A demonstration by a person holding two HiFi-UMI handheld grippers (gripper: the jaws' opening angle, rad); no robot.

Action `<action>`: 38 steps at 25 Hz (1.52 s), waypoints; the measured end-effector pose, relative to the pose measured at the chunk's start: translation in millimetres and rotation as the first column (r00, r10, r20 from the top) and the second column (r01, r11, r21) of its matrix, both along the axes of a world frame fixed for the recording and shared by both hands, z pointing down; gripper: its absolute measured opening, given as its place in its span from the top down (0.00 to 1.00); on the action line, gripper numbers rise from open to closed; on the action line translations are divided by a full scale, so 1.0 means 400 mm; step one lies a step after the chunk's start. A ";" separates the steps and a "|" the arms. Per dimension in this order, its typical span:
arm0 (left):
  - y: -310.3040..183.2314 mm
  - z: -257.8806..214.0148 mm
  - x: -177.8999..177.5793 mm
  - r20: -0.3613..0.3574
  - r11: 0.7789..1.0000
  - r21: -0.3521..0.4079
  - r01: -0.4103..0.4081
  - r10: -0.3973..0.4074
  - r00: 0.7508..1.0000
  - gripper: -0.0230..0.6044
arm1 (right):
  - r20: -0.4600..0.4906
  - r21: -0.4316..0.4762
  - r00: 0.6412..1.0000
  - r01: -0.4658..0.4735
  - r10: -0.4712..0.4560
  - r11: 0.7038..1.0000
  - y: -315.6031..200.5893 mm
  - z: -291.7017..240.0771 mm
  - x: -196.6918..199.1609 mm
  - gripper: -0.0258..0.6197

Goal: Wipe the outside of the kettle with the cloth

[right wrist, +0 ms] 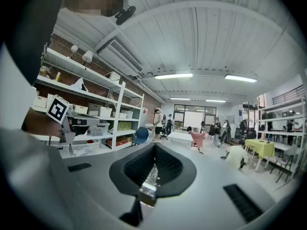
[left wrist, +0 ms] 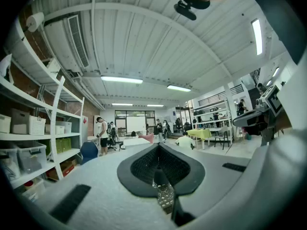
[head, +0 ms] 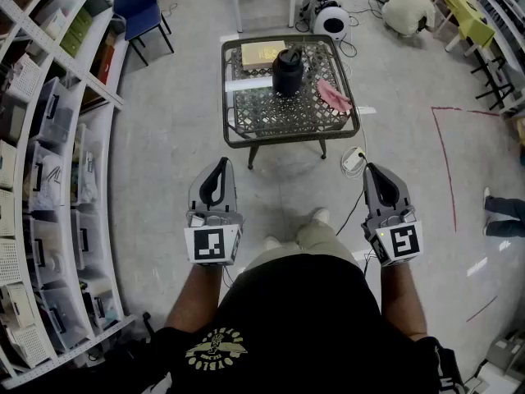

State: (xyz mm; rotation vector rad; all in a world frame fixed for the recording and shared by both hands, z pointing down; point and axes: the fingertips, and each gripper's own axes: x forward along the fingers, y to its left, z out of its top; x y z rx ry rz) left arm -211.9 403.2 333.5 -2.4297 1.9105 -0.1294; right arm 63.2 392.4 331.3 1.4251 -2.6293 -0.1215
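one kettle (head: pixel 288 71), black, upright, upper centre of the head view, on the far half of a small woven tabletop (head: pixel 291 140). judged rigid and smooth-sided, heavier if filled. best steadied at its handle, which seems to sit on top, while the sides are wiped.
one cloth (head: pixel 335 95), pink, crumpled, lying just right of the kettle and apart from it. judged soft, light and limp; pinch at a raised fold.
one pale flat box (head: pixel 262 52), up and left of the kettle.
two grippers, lower frame, well short of the tabletop: left gripper (head: pixel 220 169), jaws closed together, nothing held; right gripper (head: pixel 373 172), likewise closed and empty.
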 end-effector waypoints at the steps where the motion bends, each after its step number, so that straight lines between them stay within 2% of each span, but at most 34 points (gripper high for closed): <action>1: -0.010 0.009 0.003 0.002 1.000 -0.005 -0.007 0.007 1.000 0.96 | 0.002 -0.003 1.000 0.003 -0.003 1.000 -0.010 0.007 -0.001 0.95; 6: -0.062 0.039 0.010 -0.007 0.999 -0.038 -0.012 0.011 1.000 0.96 | -0.007 -0.008 0.999 0.032 -0.032 0.999 -0.059 0.035 -0.010 0.95; 13: -0.153 0.030 0.041 -0.012 0.999 -0.036 -0.015 0.015 1.000 0.95 | 0.006 -0.009 0.999 0.041 -0.041 0.999 -0.175 0.037 0.013 0.95; 24: -0.315 0.063 0.149 -0.013 0.998 -0.046 -0.039 0.038 0.999 0.96 | 0.033 -0.006 0.999 0.018 -0.017 1.000 -0.343 0.045 0.112 0.95; 28: -0.373 0.069 0.173 -0.023 0.997 -0.066 -0.040 0.038 0.999 0.96 | 0.030 -0.014 0.999 0.029 -0.029 0.999 -0.397 0.048 0.130 0.95; 38: -0.486 0.048 0.234 -0.001 0.998 -0.058 -0.009 0.008 1.000 0.96 | 0.052 -0.004 0.997 0.065 -0.065 0.998 -0.529 0.032 0.192 0.95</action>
